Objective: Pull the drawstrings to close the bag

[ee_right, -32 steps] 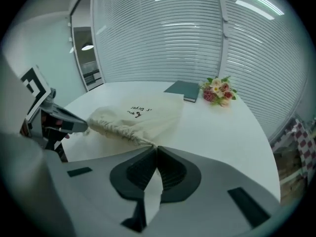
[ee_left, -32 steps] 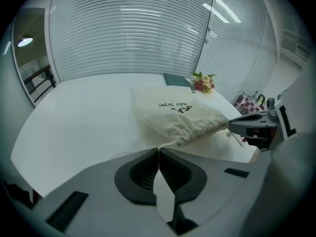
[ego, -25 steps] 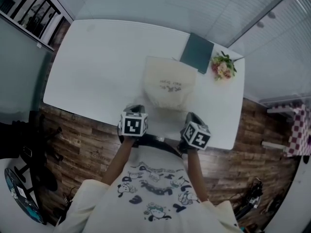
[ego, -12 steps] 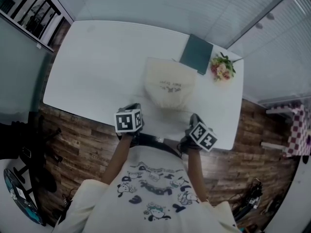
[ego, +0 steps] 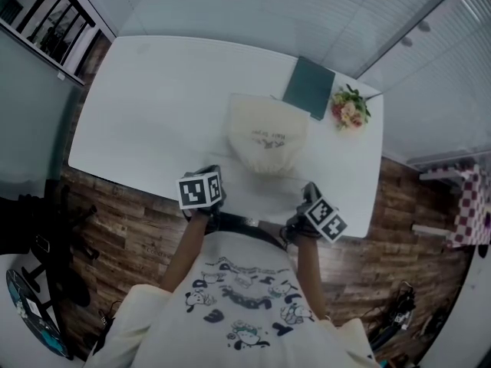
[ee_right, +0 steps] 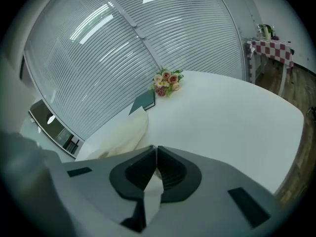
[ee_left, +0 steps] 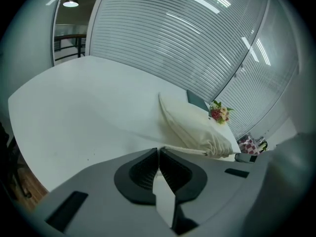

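Observation:
A cream drawstring bag (ego: 265,133) lies on the white table (ego: 153,106), its gathered mouth toward the near edge. My left gripper (ego: 212,172) is at the near edge, left of the mouth. In the left gripper view its jaws (ee_left: 158,151) are shut on a pale drawstring (ee_left: 185,150) that runs taut to the puckered mouth of the bag (ee_left: 192,125). My right gripper (ego: 309,192) is right of the mouth. Its jaws (ee_right: 156,149) are closed, and the bag (ee_right: 123,132) reaches toward their tip; the cord there is barely visible.
A dark green notebook (ego: 310,87) and a small bunch of flowers (ego: 349,107) lie behind the bag at the far right. The table's near edge runs just under both grippers, with wooden floor below. A checked cloth (ego: 472,205) is at the right.
Both grippers have moved apart along the near edge, the left one leftward and the right one rightward. The bag's mouth looks slightly narrower.

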Tool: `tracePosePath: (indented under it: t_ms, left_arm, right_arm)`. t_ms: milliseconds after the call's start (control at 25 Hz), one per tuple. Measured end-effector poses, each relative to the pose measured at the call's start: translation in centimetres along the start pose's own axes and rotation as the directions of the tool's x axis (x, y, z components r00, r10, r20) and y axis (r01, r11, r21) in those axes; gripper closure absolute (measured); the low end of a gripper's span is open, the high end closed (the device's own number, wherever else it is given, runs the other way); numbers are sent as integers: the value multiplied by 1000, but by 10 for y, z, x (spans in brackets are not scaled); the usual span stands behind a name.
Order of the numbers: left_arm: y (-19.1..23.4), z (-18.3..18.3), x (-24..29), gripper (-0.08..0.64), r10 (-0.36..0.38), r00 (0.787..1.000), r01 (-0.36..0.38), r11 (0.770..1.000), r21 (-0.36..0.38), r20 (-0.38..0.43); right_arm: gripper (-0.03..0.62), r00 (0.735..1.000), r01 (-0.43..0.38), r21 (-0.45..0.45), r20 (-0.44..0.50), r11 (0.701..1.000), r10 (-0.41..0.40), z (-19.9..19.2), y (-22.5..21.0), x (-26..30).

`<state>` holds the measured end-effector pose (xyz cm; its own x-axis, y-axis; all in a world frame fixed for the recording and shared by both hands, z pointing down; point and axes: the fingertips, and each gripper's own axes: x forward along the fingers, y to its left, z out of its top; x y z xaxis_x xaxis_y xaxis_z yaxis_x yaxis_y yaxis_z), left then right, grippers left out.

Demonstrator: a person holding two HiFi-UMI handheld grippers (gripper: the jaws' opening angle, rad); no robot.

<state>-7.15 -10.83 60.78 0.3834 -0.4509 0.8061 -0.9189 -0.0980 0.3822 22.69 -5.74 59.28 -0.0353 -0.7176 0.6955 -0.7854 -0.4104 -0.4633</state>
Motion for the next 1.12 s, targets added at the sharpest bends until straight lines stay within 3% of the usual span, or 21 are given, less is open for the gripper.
tracePosePath:
  t_ms: [240,520,600,680,800,1120]
  left_arm:
    - [-1,2,-2,511,-13,1000,13,1000,3,-1]
    - [-10,0,-8,509,25,1000,-27,982,189,16]
    - [-9,-5,-7,509,30,1000,-30,977,210,5]
    - [-9,-9,-9,507,9,1000,-9,980,201,0]
    - [-7,-14,-16,495,-25,1000,26,985,168,-6]
    - [-3,-21,-50,395,-113,993,114,984,137,-15]
  right_arm:
    - [574,1000,-14,-4,-1,1000,14,-3,-2,0]
    - [572,997,-36,-141,-70,989,26,-15,2,2]
    - [569,994,-40,-172,-109,984,22,-22,-1,3]
    - [540,991,-41,-190,-131,981,16,-28,-5,0]
    - [437,991,-41,-199,-132,979,15,-28,-11,-9]
    - [425,1000,-19,-244,5,970,21,14,-6,-47]
